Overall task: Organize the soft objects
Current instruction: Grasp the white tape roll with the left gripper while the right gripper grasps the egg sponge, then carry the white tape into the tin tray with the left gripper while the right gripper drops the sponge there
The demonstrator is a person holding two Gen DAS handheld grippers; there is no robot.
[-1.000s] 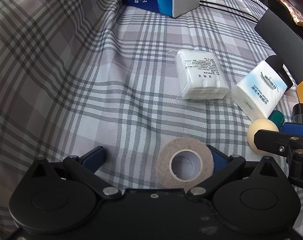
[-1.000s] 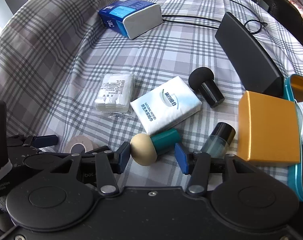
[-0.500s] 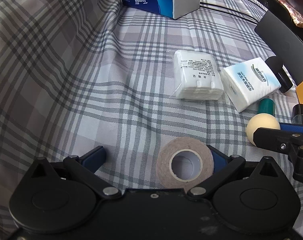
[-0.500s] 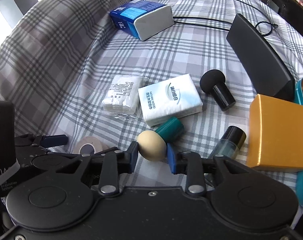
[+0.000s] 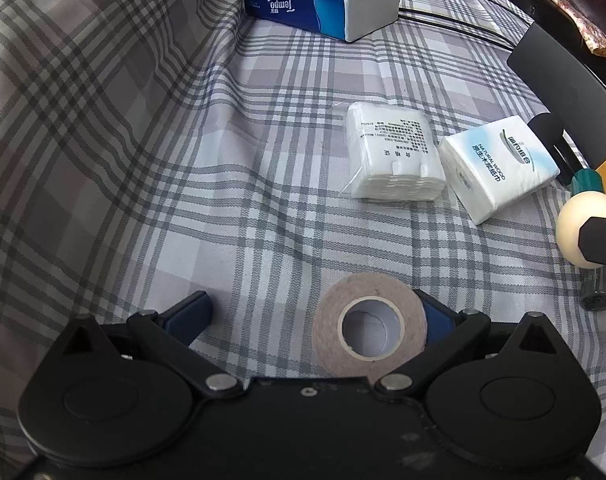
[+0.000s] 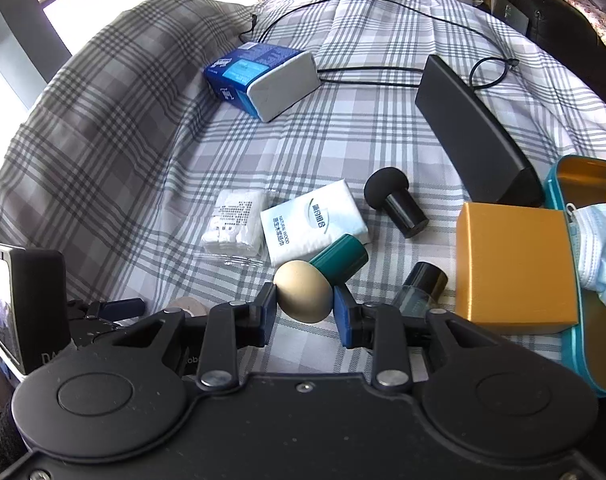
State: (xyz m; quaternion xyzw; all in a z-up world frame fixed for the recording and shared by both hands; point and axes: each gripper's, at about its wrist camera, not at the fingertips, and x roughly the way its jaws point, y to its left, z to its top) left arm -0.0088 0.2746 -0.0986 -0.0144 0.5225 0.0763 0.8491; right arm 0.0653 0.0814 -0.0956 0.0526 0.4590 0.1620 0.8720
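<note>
Beige and smooth, the rounded sponge head of the makeup puff (image 6: 302,297) bulges between the blue pads of your right gripper (image 6: 304,307), which has just closed and now pinches that head from both sides. Its teal cylindrical handle (image 6: 338,258) slants away from you toward the white tissue pack (image 6: 313,222) printed "NATURAL WOOD". The puff sits over the grey plaid cloth (image 6: 143,152), near a clear-wrapped stack of cotton pads (image 6: 234,223); whether it touches the cloth you cannot tell. A second puff with a black head (image 6: 395,202) lies on its side beyond, and a gold box (image 6: 515,268) rests beside a teal tin (image 6: 583,176).

Your left gripper (image 5: 311,312) stands with its jaws spread wide. A roll of tan tape (image 5: 369,328) lies flat against the inner face of its right finger (image 5: 435,314), well clear of the other. A blue Tempo tissue pack (image 5: 323,0) lies at the far edge.
</note>
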